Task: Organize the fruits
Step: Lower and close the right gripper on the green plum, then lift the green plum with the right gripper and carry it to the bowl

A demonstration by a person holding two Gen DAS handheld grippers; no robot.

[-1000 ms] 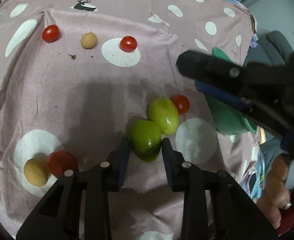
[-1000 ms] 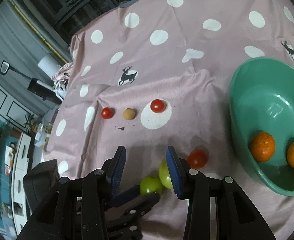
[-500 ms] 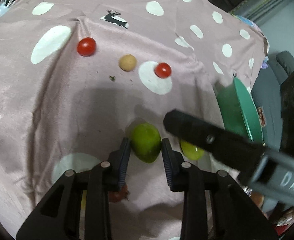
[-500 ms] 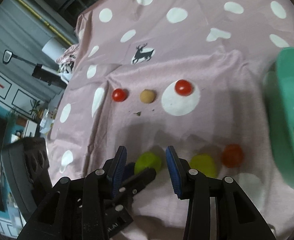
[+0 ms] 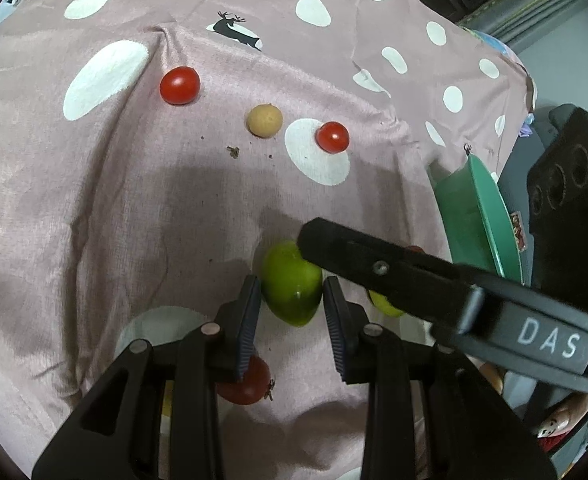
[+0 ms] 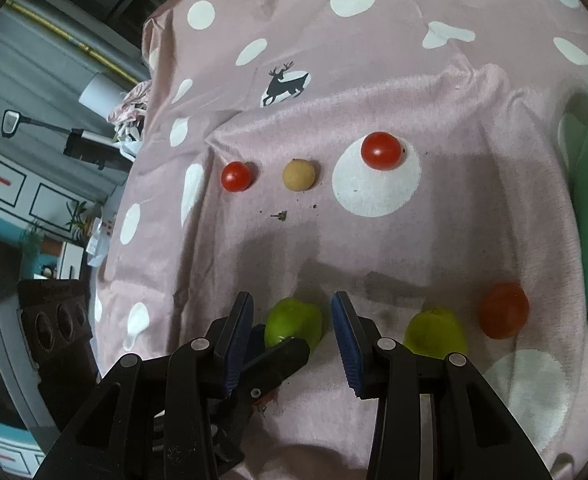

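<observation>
Comparing with a second back: my left gripper (image 5: 292,312) has slid the dark green fruit (image 5: 292,282) away from the paler green fruit (image 6: 433,332); the two touched then, and now lie apart on the near part of the pink dotted cloth (image 5: 134,200). Left jaws narrow, straddling the dark green fruit; pads look just clear of its sides, so I can't call it a firm grip. My right gripper (image 6: 292,336) has swung across and down, jaws partly open and empty, lined up on that same fruit from the other side.

My reading: fruits being separated for sorting. Two red tomatoes (image 5: 180,85) (image 5: 333,137) and a tan fruit (image 5: 264,120) sit in a row toward the far edge; another tomato (image 6: 503,310) lies beside the paler fruit. Green bowl (image 5: 489,216) at the right edge.

Writing: "DAS" in white on the right gripper's arm. A deer print (image 6: 286,82) on the cloth, no text.
</observation>
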